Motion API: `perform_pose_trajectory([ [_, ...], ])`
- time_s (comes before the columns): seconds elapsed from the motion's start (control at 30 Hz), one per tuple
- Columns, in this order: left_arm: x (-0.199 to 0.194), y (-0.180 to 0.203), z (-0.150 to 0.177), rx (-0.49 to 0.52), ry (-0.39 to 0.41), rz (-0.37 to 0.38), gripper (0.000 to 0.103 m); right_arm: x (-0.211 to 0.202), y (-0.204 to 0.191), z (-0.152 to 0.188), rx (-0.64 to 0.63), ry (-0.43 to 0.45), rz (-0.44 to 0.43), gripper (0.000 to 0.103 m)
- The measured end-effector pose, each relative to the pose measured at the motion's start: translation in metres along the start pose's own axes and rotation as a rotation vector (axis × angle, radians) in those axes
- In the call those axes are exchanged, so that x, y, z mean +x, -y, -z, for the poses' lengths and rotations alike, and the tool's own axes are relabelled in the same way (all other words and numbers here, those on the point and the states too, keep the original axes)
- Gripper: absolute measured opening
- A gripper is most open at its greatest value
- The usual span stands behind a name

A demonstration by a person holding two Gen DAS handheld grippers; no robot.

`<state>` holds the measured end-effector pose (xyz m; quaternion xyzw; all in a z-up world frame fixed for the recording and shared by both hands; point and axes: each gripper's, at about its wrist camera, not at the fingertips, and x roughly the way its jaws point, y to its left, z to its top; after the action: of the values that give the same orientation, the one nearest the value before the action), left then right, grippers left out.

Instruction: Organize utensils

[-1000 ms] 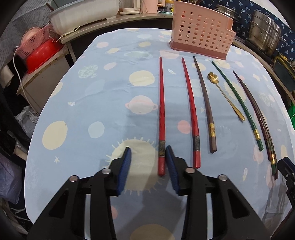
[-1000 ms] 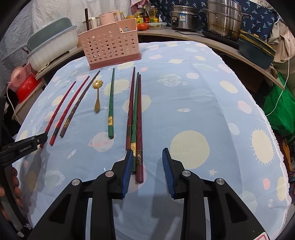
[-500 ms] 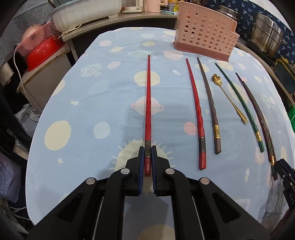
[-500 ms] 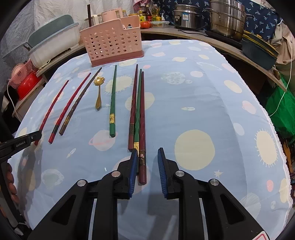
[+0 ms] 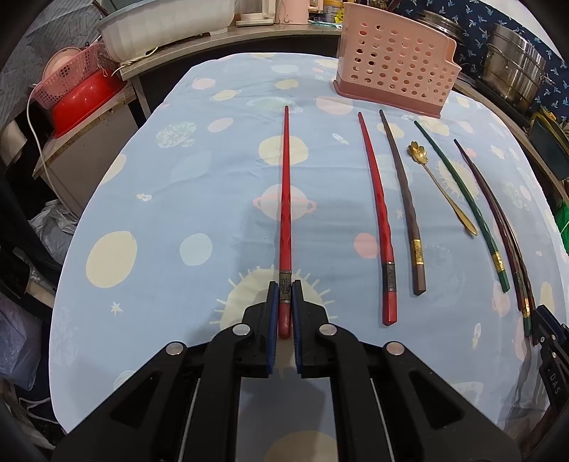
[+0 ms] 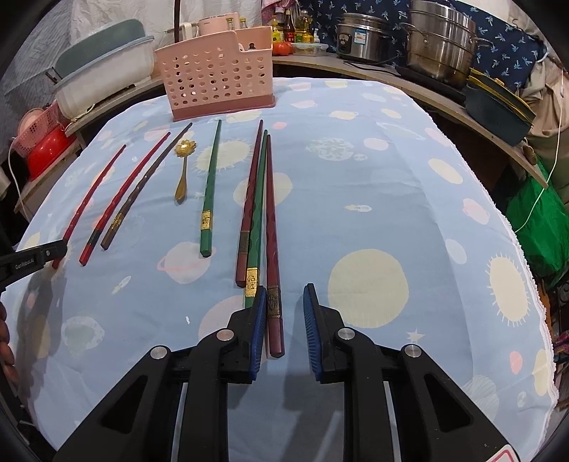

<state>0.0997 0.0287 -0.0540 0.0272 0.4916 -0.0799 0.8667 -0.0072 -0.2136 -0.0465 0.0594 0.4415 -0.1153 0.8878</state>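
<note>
My left gripper [image 5: 283, 288] is shut on the thick end of a red chopstick [image 5: 285, 199] that points away across the cloth toward the pink perforated utensil holder [image 5: 394, 60]. To its right lie a second red chopstick [image 5: 377, 213], a brown chopstick [image 5: 403, 199], a gold flower spoon [image 5: 437, 184] and a green chopstick [image 5: 462, 199]. My right gripper [image 6: 284, 295] is closing. A maroon chopstick [image 6: 272, 231] lies between its jaws against the left pad, with a gap to the right pad. Another green chopstick [image 6: 259, 213] and a dark red one [image 6: 250, 199] lie beside it.
The blue planet-print tablecloth [image 6: 391, 213] covers the table. Steel pots [image 6: 437, 39] and a rice cooker [image 6: 362, 35] stand on the counter behind. A white tub [image 5: 167, 28] and a red basin [image 5: 85, 99] sit at the left.
My left jaws closed onto the red chopstick, which now lines up centrally between them. The right jaws narrowed around the maroon chopstick's end.
</note>
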Motion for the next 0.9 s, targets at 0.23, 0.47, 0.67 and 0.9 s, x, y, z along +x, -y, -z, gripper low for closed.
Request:
perform_pose_trajectory([
  [0.23,-0.007,0.000,0.000,-0.005,-0.002,0.027,0.007,-0.010,0.006,-0.004,0.038,0.002,-0.034,0.007],
  [0.47,-0.036,-0.002,-0.004,-0.008,0.039,0.063,0.007,-0.033,0.006,-0.012,0.039,0.043,-0.054,0.007],
  [0.67,-0.071,-0.006,-0.014,-0.020,0.112,0.090,0.007,-0.063,0.006,-0.028,0.043,0.120,-0.076,0.007],
  [0.9,-0.109,-0.007,-0.031,-0.028,0.198,0.110,0.007,-0.101,0.004,-0.056,0.030,0.230,-0.088,0.007],
])
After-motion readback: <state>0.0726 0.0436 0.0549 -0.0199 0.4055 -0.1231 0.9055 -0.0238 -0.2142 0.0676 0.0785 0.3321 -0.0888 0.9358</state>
